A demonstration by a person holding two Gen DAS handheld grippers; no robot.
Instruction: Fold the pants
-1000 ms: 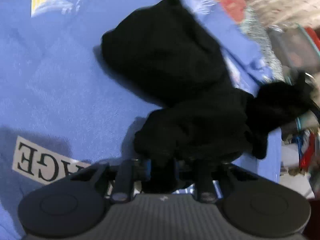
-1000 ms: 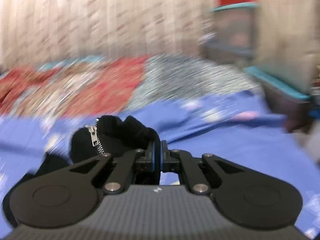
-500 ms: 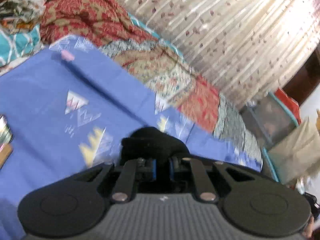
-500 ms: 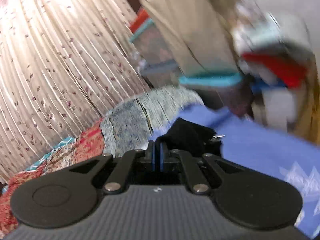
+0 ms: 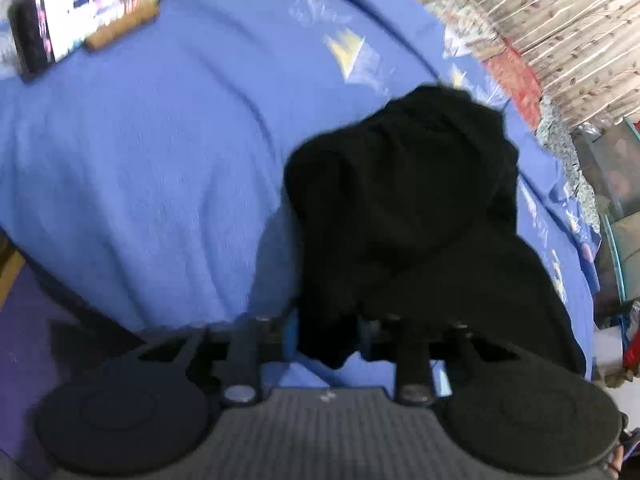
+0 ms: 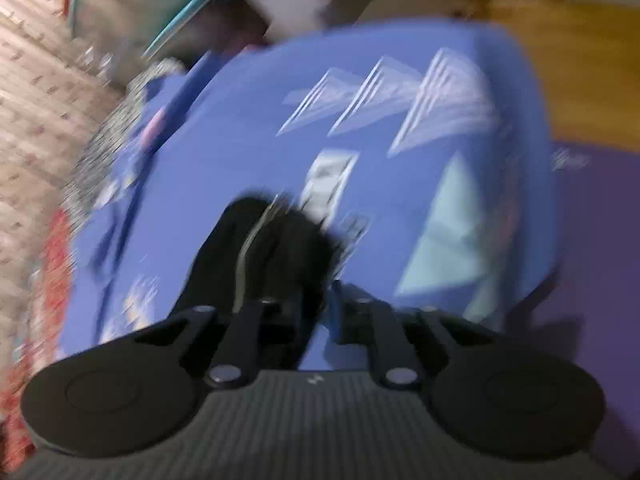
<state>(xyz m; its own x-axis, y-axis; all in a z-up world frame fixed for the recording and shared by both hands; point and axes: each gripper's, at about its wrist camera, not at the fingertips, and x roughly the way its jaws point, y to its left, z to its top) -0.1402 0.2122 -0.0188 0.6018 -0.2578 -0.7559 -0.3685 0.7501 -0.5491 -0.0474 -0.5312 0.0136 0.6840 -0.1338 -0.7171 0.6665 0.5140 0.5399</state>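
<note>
Left wrist view: my left gripper (image 5: 326,332) has just been opening and a tail of the black pants (image 5: 404,216) hangs loose in the gap, the bundle lying just beyond on the blue bedspread (image 5: 140,152). My right gripper (image 6: 318,312) has just been opening too, bare between its fingers, the zipper end (image 6: 256,240) by its left finger. I judge the pants just laid down, bunched and not yet neatly folded.

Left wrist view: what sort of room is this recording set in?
Most likely a bedroom at home: black pants lie on a blue printed bedspread, with a pleated curtain behind and a lit phone lying on the bed.
</note>
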